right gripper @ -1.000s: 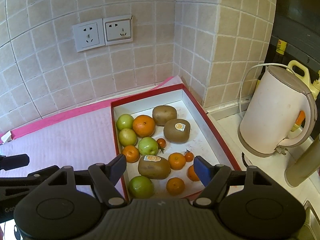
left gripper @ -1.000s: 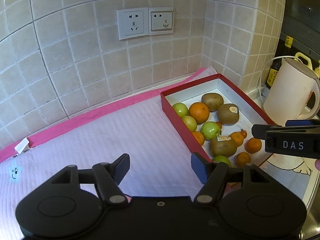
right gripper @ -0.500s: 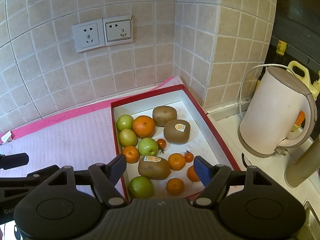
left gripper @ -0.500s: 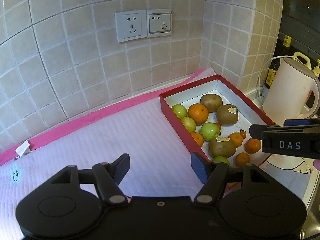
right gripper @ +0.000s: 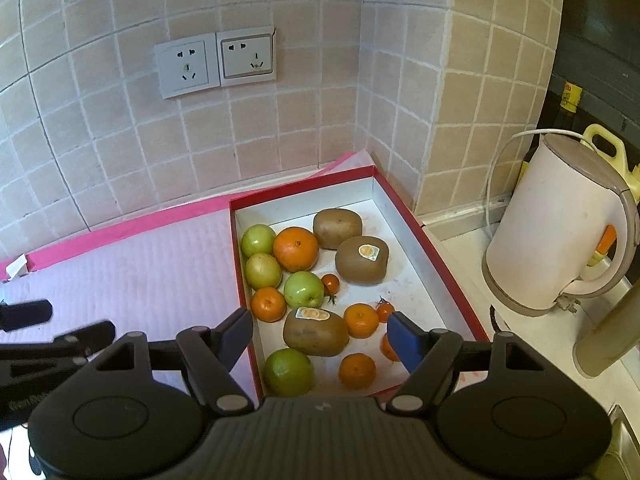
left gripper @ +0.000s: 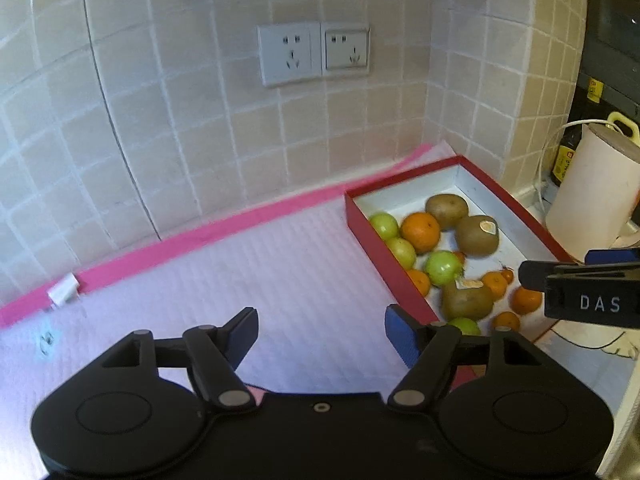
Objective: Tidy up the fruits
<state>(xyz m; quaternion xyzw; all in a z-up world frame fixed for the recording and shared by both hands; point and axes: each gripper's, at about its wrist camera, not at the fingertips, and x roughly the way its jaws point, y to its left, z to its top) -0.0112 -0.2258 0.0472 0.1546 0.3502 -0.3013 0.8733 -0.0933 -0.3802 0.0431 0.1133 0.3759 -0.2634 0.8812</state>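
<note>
Fourteen or so fruits lie mixed in the red box: three kiwis, four green fruits, one large orange, several small mandarins and two cherry tomatoes. Kinds are jumbled, not grouped — a kiwi with a sticker sits directly ahead of our right tool, between its spread fingers in the view, though the tool hangs above the box and holds nothing. Our left tool is likewise released and empty, out over the pink mat on the surface, with the box off to its right.

Whether sorting is under way or the fruits are simply resting as they were gathered, we cannot tell; nothing lies out on the mat, and the box shows no clear grouping.

What could go wrong from here, as we judge it:
- The fruits touch one another, so fingers closing on one may nudge its neighbours — round ones would roll and scatter the rest.
- The tomatoes are small and soft; a hard squeeze could burst them, and they may slip from wide pads.
- The box wall nearest the right tool stands close to the green fruit there, leaving little room for a finger.
- The kettle stands to the right of the box; a wide swing could knock it.
</note>
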